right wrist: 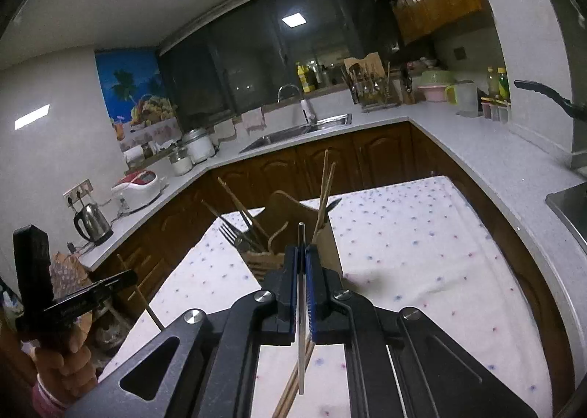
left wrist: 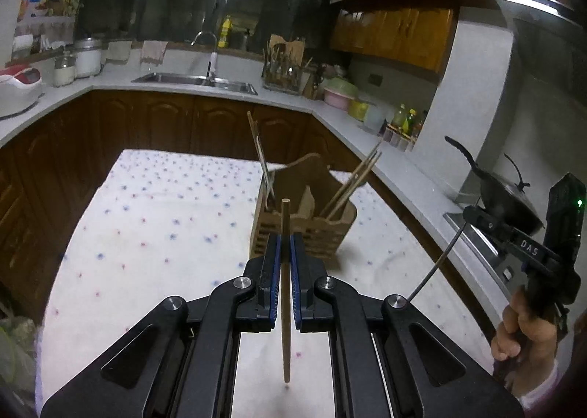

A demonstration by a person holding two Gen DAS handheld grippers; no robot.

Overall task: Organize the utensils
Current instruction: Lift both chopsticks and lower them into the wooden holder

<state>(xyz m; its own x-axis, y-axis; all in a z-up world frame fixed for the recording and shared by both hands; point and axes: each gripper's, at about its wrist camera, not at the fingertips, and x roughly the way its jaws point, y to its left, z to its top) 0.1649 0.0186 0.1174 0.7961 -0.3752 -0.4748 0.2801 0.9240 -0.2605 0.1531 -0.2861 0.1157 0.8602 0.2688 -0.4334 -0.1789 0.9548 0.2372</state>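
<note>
My left gripper (left wrist: pixel 285 240) is shut on a wooden chopstick (left wrist: pixel 285 293) held upright, just in front of the wooden utensil holder (left wrist: pixel 312 231) on the dotted tablecloth. The holder has chopsticks (left wrist: pixel 354 183) and a metal utensil (left wrist: pixel 262 157) standing in it. My right gripper (right wrist: pixel 301 251) is shut on a metal chopstick (right wrist: pixel 301 326), close to the same holder (right wrist: pixel 293 231), where a fork (right wrist: pixel 233 236) and chopsticks (right wrist: pixel 324 186) stand. Wooden chopsticks (right wrist: pixel 293 385) lie on the cloth under the right gripper. The right gripper also shows in the left wrist view (left wrist: pixel 477 216), its metal stick (left wrist: pixel 436 264) angled down.
The table with the white dotted cloth (left wrist: pixel 165 220) stands inside a U-shaped kitchen counter (left wrist: pixel 330 113). A sink (left wrist: pixel 194 80), rice cooker (left wrist: pixel 18 87), kettle (right wrist: pixel 93 225), jars and a wok (left wrist: pixel 510 201) on the stove line the counter.
</note>
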